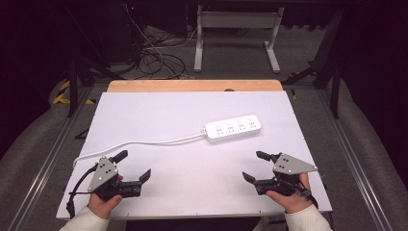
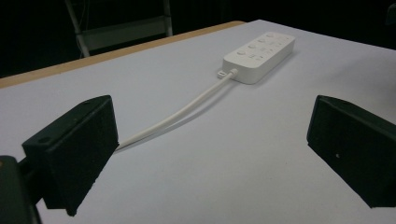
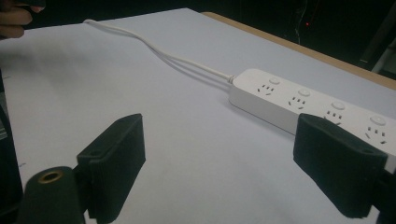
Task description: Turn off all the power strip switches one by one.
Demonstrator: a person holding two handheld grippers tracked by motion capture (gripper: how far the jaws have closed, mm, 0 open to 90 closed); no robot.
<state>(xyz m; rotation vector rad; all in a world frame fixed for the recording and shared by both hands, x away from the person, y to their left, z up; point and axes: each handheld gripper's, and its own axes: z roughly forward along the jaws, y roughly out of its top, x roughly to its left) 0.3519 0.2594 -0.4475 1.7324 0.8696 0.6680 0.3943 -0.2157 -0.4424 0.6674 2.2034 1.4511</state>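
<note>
High view: power strip [image 1: 233, 128] flat at mid-table, cord [image 1: 144, 143] trailing left; left gripper [image 1: 133, 165] and right gripper [image 1: 253, 166] spread, empty, parked near edge. Left gripper view: jaws wide, strip well ahead. Right gripper view: jaws wide, strip nearer, sockets upward for access.

A white plastic four-socket power strip [image 1: 233, 128] lies on the white counter [image 1: 192, 178], right of centre. Its white round cable [image 1: 144, 142] runs leftward to the counter's left edge. Both tongs sit nearer the person: left tongs [image 1: 135, 166] at near left, right tongs [image 1: 255, 166] at near right, well apart.
</note>
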